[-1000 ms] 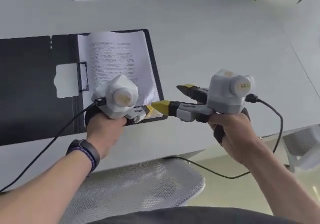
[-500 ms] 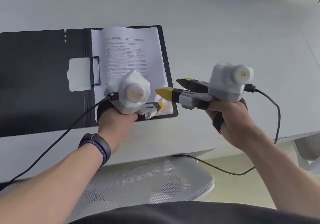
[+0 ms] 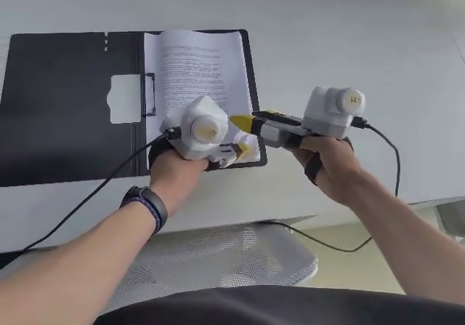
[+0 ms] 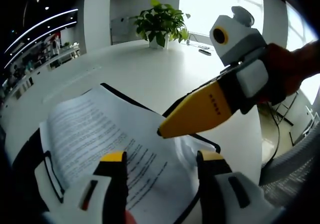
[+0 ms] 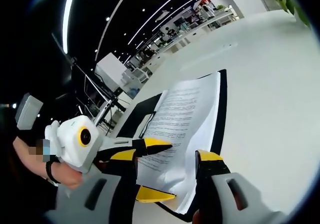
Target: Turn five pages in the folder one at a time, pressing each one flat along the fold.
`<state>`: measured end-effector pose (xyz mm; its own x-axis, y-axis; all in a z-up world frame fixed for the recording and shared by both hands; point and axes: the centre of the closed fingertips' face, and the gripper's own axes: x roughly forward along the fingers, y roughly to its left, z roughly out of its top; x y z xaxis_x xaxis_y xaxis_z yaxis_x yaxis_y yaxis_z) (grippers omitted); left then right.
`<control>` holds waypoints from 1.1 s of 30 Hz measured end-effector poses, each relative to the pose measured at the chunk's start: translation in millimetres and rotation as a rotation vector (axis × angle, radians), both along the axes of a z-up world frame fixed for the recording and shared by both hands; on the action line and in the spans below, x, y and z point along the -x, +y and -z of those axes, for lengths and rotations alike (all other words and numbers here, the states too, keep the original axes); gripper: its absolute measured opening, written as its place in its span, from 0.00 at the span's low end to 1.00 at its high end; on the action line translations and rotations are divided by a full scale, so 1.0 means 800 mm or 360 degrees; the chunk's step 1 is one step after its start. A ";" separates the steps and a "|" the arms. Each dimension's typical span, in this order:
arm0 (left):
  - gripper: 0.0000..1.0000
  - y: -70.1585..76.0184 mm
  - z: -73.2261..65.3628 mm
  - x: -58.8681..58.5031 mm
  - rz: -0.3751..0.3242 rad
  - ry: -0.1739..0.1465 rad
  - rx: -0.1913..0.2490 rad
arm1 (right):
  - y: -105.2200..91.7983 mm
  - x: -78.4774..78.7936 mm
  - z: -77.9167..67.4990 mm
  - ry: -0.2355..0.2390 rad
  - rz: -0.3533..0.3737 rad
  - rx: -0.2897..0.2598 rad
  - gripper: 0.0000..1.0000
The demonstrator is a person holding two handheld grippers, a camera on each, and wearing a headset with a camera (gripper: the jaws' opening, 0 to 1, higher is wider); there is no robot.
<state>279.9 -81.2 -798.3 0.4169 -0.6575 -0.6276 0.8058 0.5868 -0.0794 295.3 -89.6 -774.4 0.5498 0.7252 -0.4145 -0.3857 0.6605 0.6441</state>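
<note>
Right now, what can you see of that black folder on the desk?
The black folder lies open and flat on the white desk. Its left half is plain, with a white patch beside a metal clip; its right half carries a stack of printed pages. The left tongs and the right tongs hang open at the pages' near corner.

The left tongs (image 4: 161, 158) stand apart over the printed page (image 4: 90, 129), the right tongs (image 4: 197, 109) pointing at it.

Black folder (image 3: 69, 107) lies open, printed pages (image 3: 200, 74) flat.
</note>
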 end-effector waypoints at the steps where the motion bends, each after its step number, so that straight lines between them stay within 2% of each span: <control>1: 0.56 0.000 0.000 0.000 -0.0002 0.0002 0.0002 | 0.001 0.000 0.001 0.0007 0.0001 -0.0005 0.43; 6: 0.56 -0.001 -0.001 0.000 -0.0015 0.0006 0.0011 | 0.004 0.000 0.009 0.0042 0.0016 -0.0039 0.35; 14: 0.57 -0.001 -0.001 0.000 -0.0013 0.0011 0.0011 | 0.005 -0.006 0.011 0.0068 0.0069 -0.0090 0.20; 20: 0.57 -0.002 -0.001 0.001 -0.0011 0.0010 0.0008 | -0.002 -0.014 0.008 0.0085 0.0143 -0.0149 0.03; 33: 0.60 -0.003 -0.002 0.003 0.0015 0.0035 0.0009 | -0.001 -0.013 0.005 0.0117 0.0167 -0.0179 0.01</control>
